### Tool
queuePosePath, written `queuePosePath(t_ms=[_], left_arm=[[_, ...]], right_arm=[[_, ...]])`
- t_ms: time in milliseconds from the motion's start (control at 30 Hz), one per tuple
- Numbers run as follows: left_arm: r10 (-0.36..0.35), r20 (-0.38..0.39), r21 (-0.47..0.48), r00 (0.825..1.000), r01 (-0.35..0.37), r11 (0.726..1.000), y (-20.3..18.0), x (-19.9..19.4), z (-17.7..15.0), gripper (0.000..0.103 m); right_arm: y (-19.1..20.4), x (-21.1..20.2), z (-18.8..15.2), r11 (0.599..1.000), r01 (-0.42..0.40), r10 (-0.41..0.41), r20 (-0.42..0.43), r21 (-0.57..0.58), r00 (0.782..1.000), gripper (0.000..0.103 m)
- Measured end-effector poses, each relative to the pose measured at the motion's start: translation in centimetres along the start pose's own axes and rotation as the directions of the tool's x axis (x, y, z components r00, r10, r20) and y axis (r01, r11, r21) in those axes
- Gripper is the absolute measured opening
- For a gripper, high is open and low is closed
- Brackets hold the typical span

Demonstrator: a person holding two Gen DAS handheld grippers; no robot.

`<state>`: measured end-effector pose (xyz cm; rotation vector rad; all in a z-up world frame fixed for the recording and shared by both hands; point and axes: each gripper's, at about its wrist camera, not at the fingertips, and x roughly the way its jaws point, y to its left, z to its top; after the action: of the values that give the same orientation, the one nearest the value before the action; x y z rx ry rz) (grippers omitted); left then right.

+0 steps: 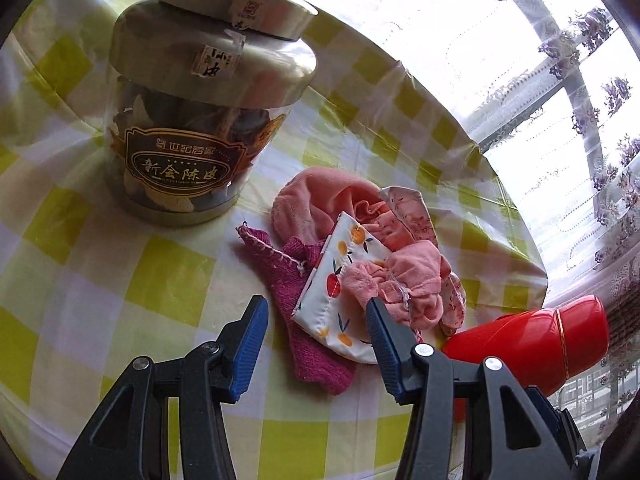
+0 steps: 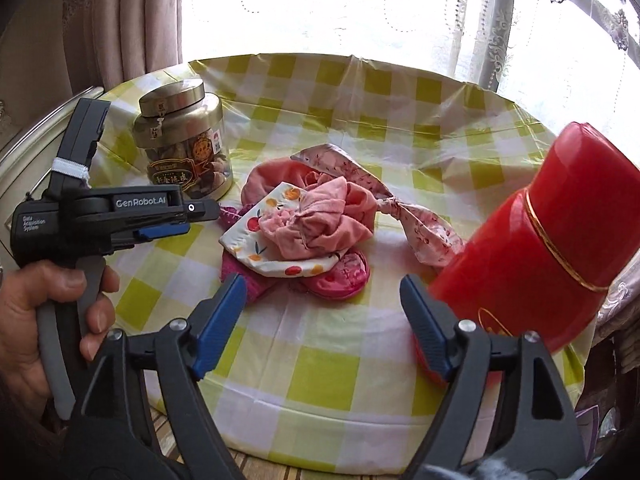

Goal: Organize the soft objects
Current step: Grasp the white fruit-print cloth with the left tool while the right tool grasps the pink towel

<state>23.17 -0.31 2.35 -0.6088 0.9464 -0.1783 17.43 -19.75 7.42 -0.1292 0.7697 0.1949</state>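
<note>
A heap of soft things lies mid-table: a pink towelling cloth (image 1: 320, 200) (image 2: 320, 220), a white fruit-print pouch (image 1: 344, 272) (image 2: 256, 240), a magenta knit piece (image 1: 288, 268), a knotted floral pink band (image 2: 424, 232) and a round pink pouch (image 2: 344, 276). My left gripper (image 1: 316, 308) (image 2: 202, 220) is open at the heap's near-left edge. The knit piece and the pouch show between its fingers, not pinched. My right gripper (image 2: 322, 284) stands wide open in front of the heap, holding nothing. Its right finger is close to the red flask (image 2: 540, 240).
A round table with a yellow-green checked cloth (image 2: 320, 360) (image 1: 160, 280) carries a gold-lidded jar (image 1: 192, 120) (image 2: 184, 148) at the back left and the red flask (image 1: 532, 340) at the right. A person's hand (image 2: 24, 320) holds the left gripper. Lace curtains hang behind.
</note>
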Motion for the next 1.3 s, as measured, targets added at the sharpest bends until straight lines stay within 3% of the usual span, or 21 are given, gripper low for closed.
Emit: queuePosePath(t_ms=[433, 633, 800, 1000, 1300], left_arm=[[-0.174, -0.049, -0.144, 0.984, 0.165, 0.976, 2.9, 2.4, 0.5, 0.050], [-0.198, -0.080, -0.172, 0.977, 0.182, 0.968, 3.4, 3.8, 0.4, 0.048], [-0.214, -0.096, -0.171, 0.972, 0.196, 0.966, 3.2, 4.6, 0.3, 0.039], [-0.235, -0.110, -0.158, 0.966, 0.216, 0.963, 2.4, 5.1, 0.3, 0.039], [-0.224, -0.134, -0.143, 0.965, 0.204, 0.968, 1.9, 6.3, 0.1, 0.039]], right_arm=[[2.1, 8.5, 1.2, 0.995, 0.076, -0.079, -0.045, -0.069, 0.996, 0.082], [1.5, 10.4, 1.1, 0.995, 0.084, -0.087, -0.064, -0.051, 0.994, 0.080], [1.1, 11.6, 0.8, 0.997, 0.064, -0.067, -0.080, -0.040, 0.995, 0.058], [-0.2, 12.0, 0.5, 0.999, 0.019, -0.016, -0.079, 0.034, 0.997, 0.037], [-1.8, 12.4, -0.2, 0.991, -0.046, 0.057, -0.080, 0.125, 0.995, 0.027]])
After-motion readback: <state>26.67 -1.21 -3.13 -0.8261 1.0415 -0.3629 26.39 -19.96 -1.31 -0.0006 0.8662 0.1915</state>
